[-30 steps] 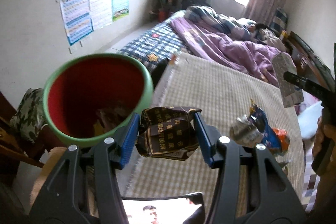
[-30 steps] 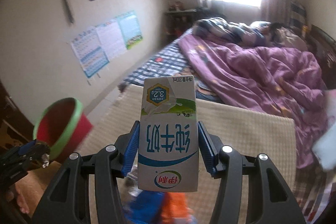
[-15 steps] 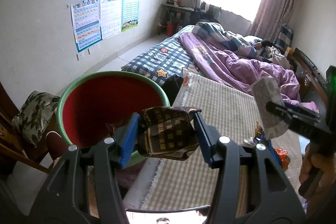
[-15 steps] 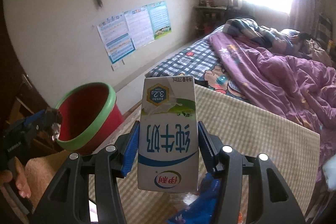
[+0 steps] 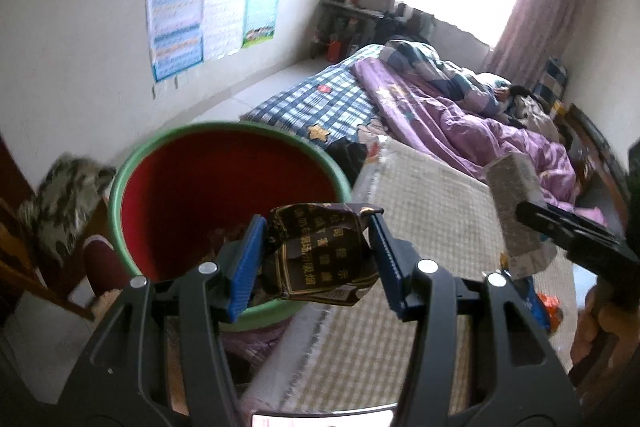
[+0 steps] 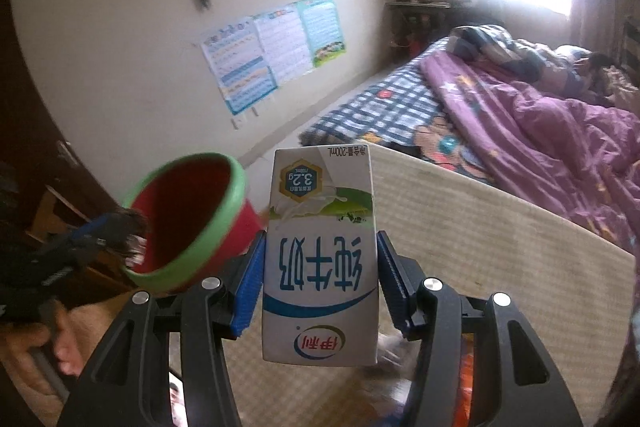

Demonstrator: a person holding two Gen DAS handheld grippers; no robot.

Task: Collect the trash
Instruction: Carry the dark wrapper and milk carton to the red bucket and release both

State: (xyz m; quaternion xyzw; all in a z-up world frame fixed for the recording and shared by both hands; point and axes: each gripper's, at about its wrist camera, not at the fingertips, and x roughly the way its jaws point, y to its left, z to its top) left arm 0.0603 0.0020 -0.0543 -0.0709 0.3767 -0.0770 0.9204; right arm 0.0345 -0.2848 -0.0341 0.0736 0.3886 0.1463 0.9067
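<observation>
The left hand-held gripper [image 5: 316, 261] is closed about halfway on one crumpled dark cigarette pack [image 5: 320, 259], which is pinched across its flattened sides between the blue pads. The pack is held in front of the near rim of the one red bin with a green rim [image 5: 224, 195], which stands off the left edge of the bed mat [image 5: 420, 227].

The right hand-held gripper [image 6: 320, 279] is closed on one white milk carton [image 6: 320, 259], gripped upside down across its narrow sides, low on the body; it is held above the mat, with the bin to its left.

The pack is judged light, soft and already crushed; a side pinch at mid-body is suitable and little force is needed. The carton is judged light if empty, moderately stiff with smooth coated faces; a grip across the flat sides is preferred, since excess pressure could buckle it.

Further blue and orange wrappers [image 5: 540, 303] remain near the right edge of the mat; their number cannot be told.
</observation>
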